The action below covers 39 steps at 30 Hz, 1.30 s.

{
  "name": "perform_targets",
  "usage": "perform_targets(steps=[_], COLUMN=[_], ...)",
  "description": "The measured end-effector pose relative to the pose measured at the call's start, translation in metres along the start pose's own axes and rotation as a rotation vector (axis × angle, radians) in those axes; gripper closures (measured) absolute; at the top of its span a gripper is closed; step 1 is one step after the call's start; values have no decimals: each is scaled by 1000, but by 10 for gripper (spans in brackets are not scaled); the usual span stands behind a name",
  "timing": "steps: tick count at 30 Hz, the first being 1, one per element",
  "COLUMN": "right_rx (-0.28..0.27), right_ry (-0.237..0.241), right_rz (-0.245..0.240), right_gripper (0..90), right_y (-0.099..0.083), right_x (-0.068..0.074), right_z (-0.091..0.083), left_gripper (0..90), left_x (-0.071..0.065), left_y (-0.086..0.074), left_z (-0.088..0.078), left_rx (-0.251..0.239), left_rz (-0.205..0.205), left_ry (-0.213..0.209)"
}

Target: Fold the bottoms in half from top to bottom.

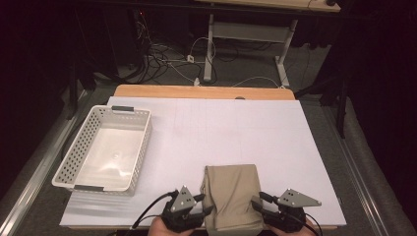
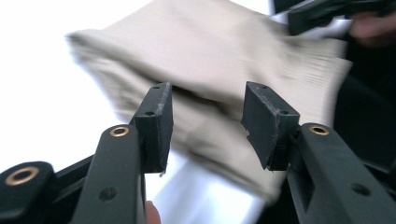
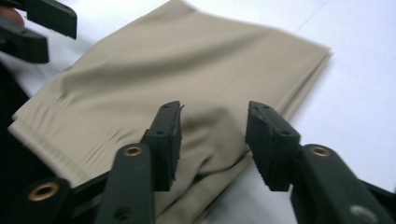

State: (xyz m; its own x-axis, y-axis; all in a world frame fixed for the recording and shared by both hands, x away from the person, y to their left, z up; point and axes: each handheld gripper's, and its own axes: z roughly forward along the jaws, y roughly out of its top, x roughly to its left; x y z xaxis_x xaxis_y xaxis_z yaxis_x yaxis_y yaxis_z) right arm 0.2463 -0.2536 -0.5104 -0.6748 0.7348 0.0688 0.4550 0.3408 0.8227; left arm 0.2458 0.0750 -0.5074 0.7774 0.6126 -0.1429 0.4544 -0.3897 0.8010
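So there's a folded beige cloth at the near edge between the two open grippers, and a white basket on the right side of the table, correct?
Not quite. The white basket sits on the left side of the table, as the high view shows. The folded beige cloth does lie at the near edge between the open left gripper and right gripper.

The high view looks forward and down over the table [image 1: 206, 123]; both gripper views sit close. They share the folded beige cloth [image 3: 187, 74], lower centre.

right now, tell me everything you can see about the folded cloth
The cloth is beige, looks like thin woven fabric, folded into a layered rectangle with soft creases. It lies flat on the white sheet at the table's near edge, right of the basket. The left hand-held gripper and right hand-held gripper flank it, jaws open.
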Motion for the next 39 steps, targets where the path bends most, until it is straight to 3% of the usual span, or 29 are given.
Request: perform_targets(steps=[3,7,11,13,14,19,22,24,29,32,36,39], right_rx=[0,29,65,88,98,121,124,122,120,118,111,88], right_ry=[-29,-58,-81,-97,-104,-105,-111,-102,-57,-50,-59,-75], right_rz=[16,47,67,81,81,81,67,65,75,73,56,34], right_gripper=[468,444,459,464,467,466,522,629,824,856,871,874], right_y=[7,19,30,34,36,46,48,47,47,46,46,47], right_x=[-8,-27,-44,-51,-54,-61,-59,-59,-57,-56,-54,-53], right_z=[8,26,45,53,57,70,75,75,75,75,74,72], left_gripper=[562,544,524,495,495,509,556,613,758,829,848,849], left_x=[23,40,44,48,48,52,53,53,56,55,55,60], left_y=[9,23,30,31,32,36,36,36,36,37,38,42], left_z=[10,29,47,50,51,56,57,57,57,57,55,52], left_rx=[53,93,138,135,143,146,148,151,155,156,149,132], left_rz=[-9,-58,-23,-59,-97,-105,-117,-111,-117,-105,-71,-74], left_ry=[80,86,119,109,101,107,115,129,81,76,92,93])
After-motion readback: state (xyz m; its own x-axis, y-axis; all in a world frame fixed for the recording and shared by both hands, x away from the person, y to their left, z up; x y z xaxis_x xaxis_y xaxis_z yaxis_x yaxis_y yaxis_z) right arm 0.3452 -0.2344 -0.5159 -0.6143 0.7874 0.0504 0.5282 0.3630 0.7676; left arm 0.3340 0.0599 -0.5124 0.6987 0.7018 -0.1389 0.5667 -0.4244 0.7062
